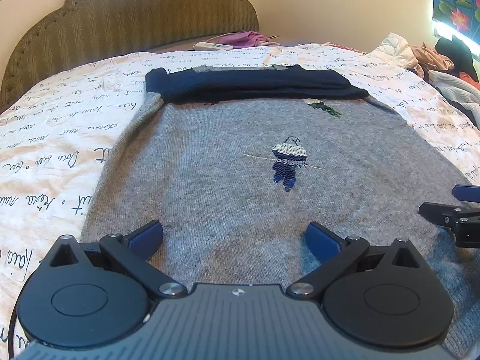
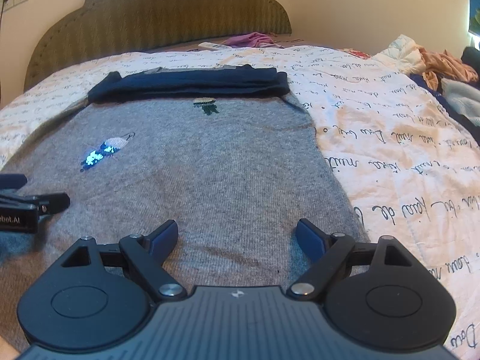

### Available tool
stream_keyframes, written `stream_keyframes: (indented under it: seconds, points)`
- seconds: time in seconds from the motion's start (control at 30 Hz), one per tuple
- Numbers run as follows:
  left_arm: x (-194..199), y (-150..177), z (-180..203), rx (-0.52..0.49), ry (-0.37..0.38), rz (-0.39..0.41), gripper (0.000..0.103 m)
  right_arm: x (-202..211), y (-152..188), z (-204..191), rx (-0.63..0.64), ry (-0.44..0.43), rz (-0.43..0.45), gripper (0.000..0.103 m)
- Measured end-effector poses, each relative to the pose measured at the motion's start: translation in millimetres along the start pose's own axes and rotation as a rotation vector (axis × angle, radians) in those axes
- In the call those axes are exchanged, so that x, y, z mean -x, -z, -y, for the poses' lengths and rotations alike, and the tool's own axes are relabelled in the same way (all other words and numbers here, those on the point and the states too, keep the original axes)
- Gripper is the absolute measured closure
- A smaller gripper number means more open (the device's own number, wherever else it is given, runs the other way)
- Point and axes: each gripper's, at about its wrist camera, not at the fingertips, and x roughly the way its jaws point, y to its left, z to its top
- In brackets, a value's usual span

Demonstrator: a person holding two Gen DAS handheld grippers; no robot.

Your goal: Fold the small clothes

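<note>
I am holding the left gripper (image 1: 234, 240) and the right gripper (image 2: 237, 237) spread wide, grasping nothing, side by side over the grey knitted sweater (image 1: 228, 162). It is lying flat on the script-printed quilt (image 1: 60, 138), navy sleeves (image 1: 252, 85) folded across its far end.

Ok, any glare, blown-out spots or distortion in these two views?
Left wrist: window at top right blown out, bed bulges with fisheye, corners vignetted. Right wrist: blue glare blotch on the sweater motif, same fisheye bulge.
</note>
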Motion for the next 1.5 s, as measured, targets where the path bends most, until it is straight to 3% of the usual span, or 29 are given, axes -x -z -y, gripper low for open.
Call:
stream_keyframes:
  seconds: [0.3,1.5]
  points:
    - [17,7,4,-0.021,-0.008,-0.018,0.000,24,11,9,0.025,-0.012,-0.018,0.016]
    - [58,40,13,-0.040,0.009,-0.039,0.000,43,40,12,0.029,-0.038,0.006,0.013]
